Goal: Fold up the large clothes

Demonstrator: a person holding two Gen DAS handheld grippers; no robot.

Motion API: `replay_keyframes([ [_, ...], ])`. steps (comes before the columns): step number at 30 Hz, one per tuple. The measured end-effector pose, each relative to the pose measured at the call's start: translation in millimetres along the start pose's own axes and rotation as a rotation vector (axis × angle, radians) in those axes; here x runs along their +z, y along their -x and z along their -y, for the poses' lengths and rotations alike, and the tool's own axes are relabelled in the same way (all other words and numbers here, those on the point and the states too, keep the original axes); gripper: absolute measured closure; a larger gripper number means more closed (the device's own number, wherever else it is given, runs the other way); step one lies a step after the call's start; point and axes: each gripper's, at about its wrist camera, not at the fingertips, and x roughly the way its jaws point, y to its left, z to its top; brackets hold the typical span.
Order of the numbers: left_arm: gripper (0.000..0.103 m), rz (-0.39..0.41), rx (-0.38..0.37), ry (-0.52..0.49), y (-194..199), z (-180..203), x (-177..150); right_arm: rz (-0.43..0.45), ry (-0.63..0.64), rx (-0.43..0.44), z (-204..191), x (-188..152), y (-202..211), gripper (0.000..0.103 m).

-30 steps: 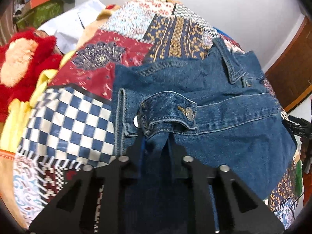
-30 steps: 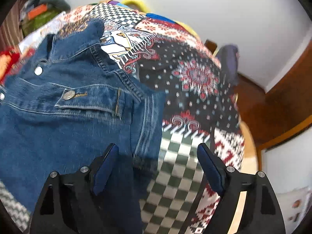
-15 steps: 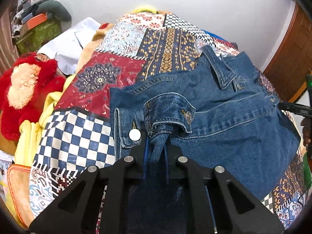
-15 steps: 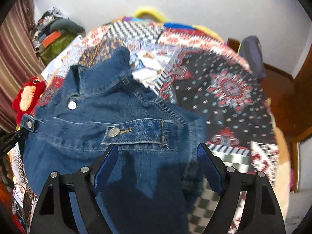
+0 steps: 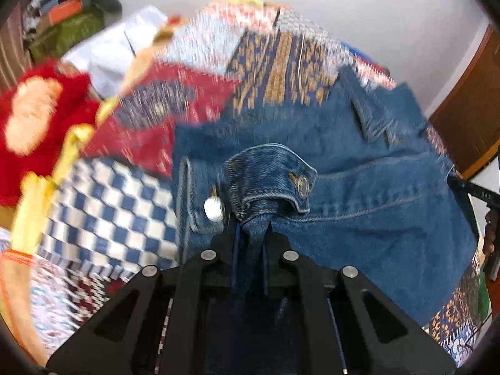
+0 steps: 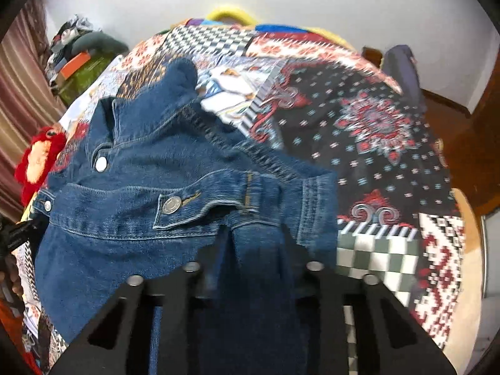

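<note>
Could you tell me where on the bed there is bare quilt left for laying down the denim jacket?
Bare quilt lies right of the denim jacket, up to the wooden edge. A blue-checked patch is free between jacket and red plush toy. The far left corner is crowded with clutter.

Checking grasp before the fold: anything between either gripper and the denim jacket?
Nothing visible. The left gripper is shut on a bunch of the denim jacket below its pocket flap; the right gripper is closed on the fabric too. The patchwork bedspread beside it looks bare.
</note>
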Motion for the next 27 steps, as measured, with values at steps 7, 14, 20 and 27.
replay_keyframes([
  [7,0.095,0.218,0.013,-0.072,76,21,31,0.147,0.063,0.0,-20,16,62,0.092],
  [14,0.095,0.312,0.033,-0.1,102,32,60,0.301,0.092,-0.024,-38,47,116,0.092],
  [20,0.095,0.231,0.035,-0.041,50,14,81,0.287,0.043,-0.076,-30,69,89,0.092],
  [27,0.084,0.033,0.074,0.003,-45,-12,71,0.161,-0.003,-0.149,-10,63,6,0.091],
])
